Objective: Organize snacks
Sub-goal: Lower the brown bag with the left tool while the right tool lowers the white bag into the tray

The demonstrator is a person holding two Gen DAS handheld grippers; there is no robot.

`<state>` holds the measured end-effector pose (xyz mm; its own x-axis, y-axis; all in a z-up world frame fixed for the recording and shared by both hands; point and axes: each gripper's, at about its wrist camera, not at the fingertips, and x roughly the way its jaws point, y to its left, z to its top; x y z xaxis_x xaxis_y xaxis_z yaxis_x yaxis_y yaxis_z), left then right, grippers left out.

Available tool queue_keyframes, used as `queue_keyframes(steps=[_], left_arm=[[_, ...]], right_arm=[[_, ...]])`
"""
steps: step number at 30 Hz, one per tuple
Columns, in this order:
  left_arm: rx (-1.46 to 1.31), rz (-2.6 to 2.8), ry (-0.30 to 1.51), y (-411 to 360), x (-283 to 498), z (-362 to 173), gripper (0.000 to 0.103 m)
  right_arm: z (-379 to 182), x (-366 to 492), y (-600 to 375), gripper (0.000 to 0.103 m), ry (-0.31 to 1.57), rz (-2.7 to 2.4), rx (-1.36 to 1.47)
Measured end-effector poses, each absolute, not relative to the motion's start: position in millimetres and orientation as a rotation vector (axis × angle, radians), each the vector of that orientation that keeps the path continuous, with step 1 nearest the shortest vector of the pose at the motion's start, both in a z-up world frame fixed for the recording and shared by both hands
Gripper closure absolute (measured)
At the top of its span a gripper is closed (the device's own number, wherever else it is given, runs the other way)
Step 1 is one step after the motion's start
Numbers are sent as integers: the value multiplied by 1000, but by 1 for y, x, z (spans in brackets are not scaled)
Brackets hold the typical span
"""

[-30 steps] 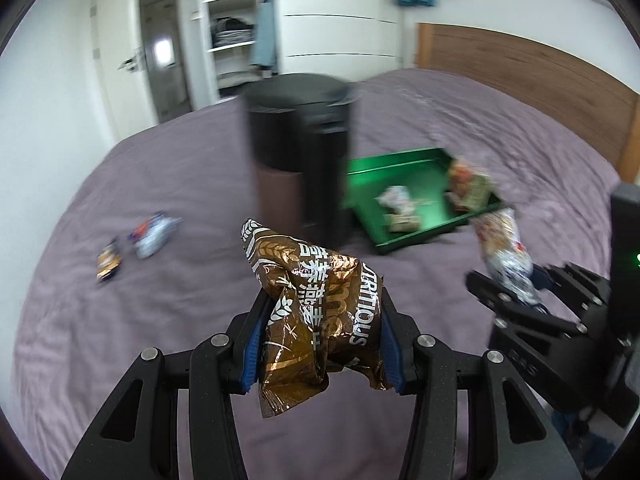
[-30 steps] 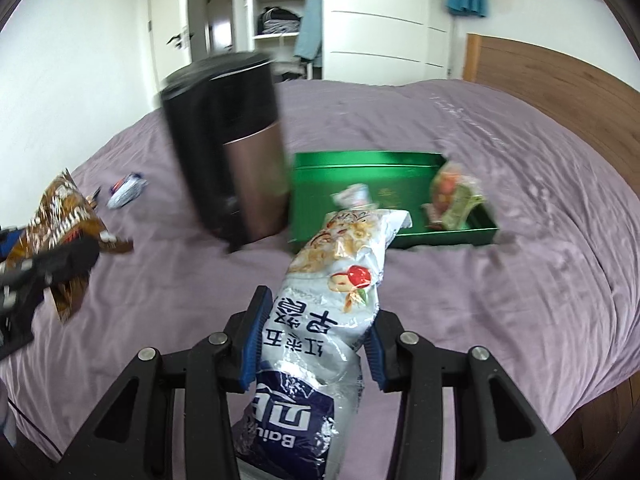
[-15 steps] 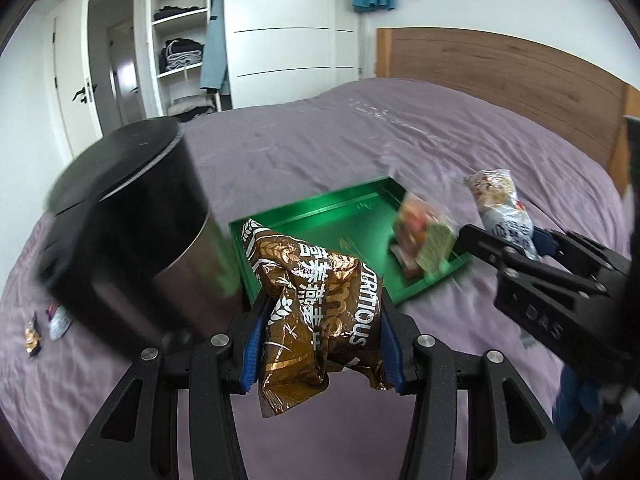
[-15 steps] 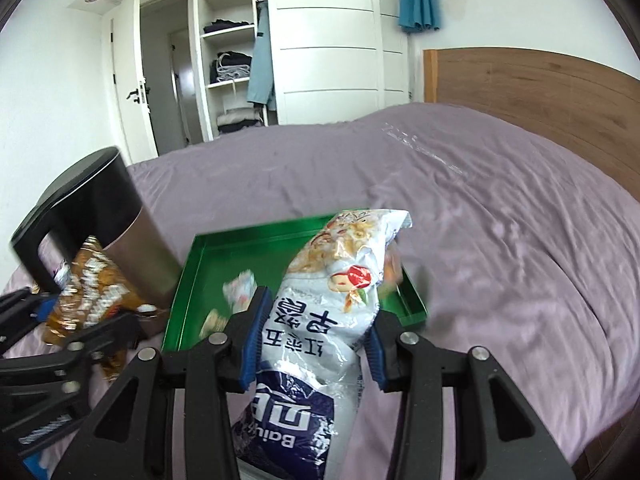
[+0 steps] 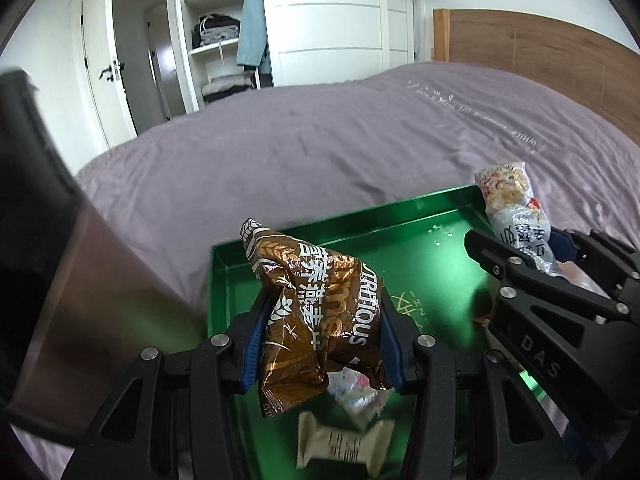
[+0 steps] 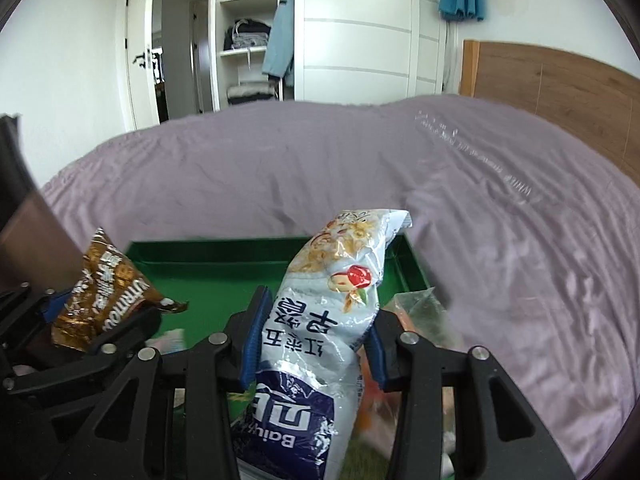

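My left gripper (image 5: 320, 344) is shut on a crumpled brown snack bag (image 5: 316, 304) and holds it above the left part of the green tray (image 5: 400, 228). My right gripper (image 6: 312, 340) is shut on a white and blue snack bag (image 6: 332, 320) above the tray's (image 6: 208, 250) right part. Each gripper shows in the other's view: the right one (image 5: 532, 252) with its bag (image 5: 512, 196), the left one (image 6: 64, 328) with the brown bag (image 6: 104, 292). Small wrapped snacks (image 5: 340, 440) lie in the tray below the brown bag. An orange packet (image 6: 416, 320) lies in the tray's right end.
The tray lies on a bed with a purple cover (image 5: 320, 148). A tall black and copper bin (image 5: 52, 264) stands just left of the tray, close to my left gripper. A wooden headboard (image 5: 552, 60) is at the right, wardrobes (image 5: 328, 20) behind.
Both grippers have moved forward and down over the green tray with their bags still held. The bin has slid to the left edge of both views.
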<state>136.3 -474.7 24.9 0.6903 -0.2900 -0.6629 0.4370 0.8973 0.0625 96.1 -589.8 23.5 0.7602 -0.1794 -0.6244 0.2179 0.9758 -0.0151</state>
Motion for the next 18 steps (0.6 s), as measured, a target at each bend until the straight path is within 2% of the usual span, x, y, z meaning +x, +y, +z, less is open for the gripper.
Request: queue_keyframes(steps=[12, 18], left_arm=[[170, -431, 827, -480, 157, -5, 59], [149, -468, 808, -479, 159, -9, 59]], right_arm=[[0, 115, -584, 73, 716, -233, -54], [-5, 117, -578, 73, 715, -265, -91]])
